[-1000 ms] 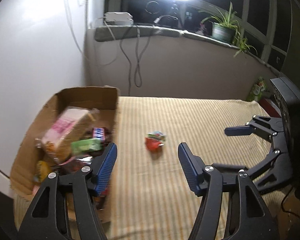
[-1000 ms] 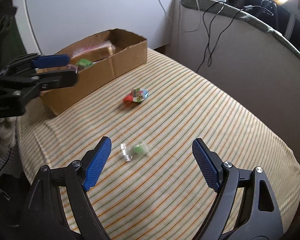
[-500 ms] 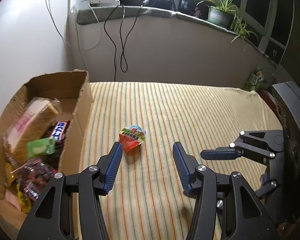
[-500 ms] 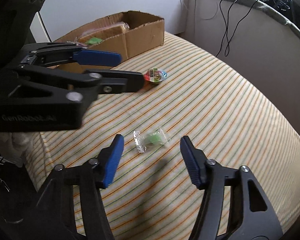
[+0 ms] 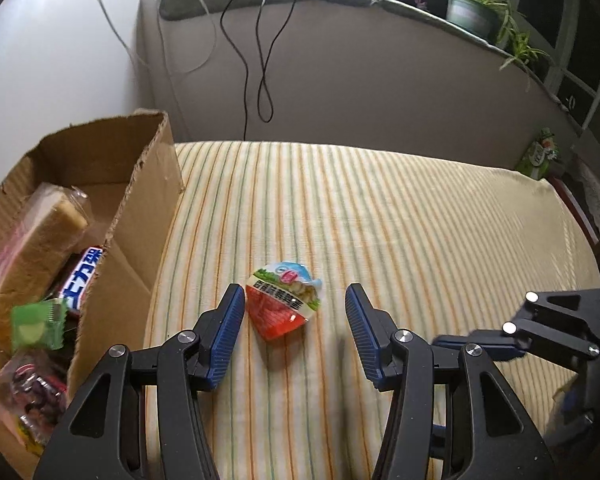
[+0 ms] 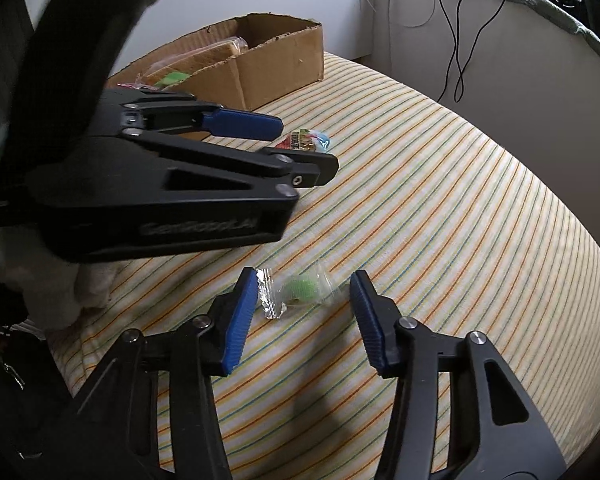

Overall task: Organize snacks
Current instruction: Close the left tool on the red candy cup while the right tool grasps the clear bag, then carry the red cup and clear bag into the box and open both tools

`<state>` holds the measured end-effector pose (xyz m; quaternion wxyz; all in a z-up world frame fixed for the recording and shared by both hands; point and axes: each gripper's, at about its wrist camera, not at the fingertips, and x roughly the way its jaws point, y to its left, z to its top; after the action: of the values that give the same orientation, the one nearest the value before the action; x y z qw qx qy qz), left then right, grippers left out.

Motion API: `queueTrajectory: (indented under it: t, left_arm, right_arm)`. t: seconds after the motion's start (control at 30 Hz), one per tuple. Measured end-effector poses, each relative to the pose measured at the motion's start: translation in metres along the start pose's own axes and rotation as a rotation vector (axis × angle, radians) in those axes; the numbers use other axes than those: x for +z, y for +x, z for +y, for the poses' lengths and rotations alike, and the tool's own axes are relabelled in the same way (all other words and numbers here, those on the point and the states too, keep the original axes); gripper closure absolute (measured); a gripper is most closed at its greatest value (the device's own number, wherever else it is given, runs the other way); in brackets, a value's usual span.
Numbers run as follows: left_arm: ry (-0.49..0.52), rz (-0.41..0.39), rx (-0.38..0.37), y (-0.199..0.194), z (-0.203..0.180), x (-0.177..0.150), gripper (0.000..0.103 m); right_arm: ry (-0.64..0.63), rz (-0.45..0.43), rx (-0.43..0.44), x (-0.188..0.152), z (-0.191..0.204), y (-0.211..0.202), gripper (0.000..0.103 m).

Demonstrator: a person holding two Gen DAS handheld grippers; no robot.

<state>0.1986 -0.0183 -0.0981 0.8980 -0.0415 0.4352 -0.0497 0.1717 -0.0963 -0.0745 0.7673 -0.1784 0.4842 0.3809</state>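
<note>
A red jelly cup (image 5: 285,305) with a printed lid lies on the striped cloth. My left gripper (image 5: 294,312) is open with its blue pads on either side of it, not touching. The cup also shows in the right wrist view (image 6: 306,141). A clear wrapper with a green candy (image 6: 300,289) lies on the cloth between the open pads of my right gripper (image 6: 304,300). The left gripper shows in the right wrist view (image 6: 292,148), and the right gripper's arm shows at the right of the left wrist view (image 5: 540,328).
A cardboard box (image 5: 140,184) at the left holds wrapped bread (image 5: 32,248), a chocolate bar (image 5: 80,276) and several other snacks. A grey wall with hanging cables (image 5: 260,60) stands behind. A potted plant (image 5: 472,8) sits on the ledge.
Both grippers have moved forward and down. The jelly cup now lies between the left pads, and the green candy lies between the right pads.
</note>
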Motion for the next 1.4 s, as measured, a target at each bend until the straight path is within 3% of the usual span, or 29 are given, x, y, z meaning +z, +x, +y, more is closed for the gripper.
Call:
queueTrajectory:
  t: [0.1, 0.17, 0.4, 0.83, 1.4]
  left_arm:
    - [-0.01, 0.004, -0.004, 0.002, 0.002, 0.0, 0.052]
    - [-0.009, 0.008, -0.005, 0.002, 0.002, 0.0, 0.065]
    - [-0.002, 0.001, -0.001, 0.002, -0.002, -0.001, 0.066]
    - [0.023, -0.026, -0.015, -0.013, -0.011, -0.01, 0.067]
    - [0.027, -0.149, -0.027, -0.079, 0.004, -0.013, 0.067]
  right_arm:
    - [-0.002, 0.001, -0.005, 0.0, 0.0, 0.001, 0.058]
    - [-0.001, 0.0, -0.01, -0.002, 0.0, -0.002, 0.062]
    - [0.014, -0.003, -0.015, -0.005, -0.004, -0.006, 0.075]
    - [0.028, -0.014, -0.036, -0.014, -0.002, -0.017, 0.076]
    - [0.011, -0.073, -0.06, -0.013, 0.021, -0.063, 0.076]
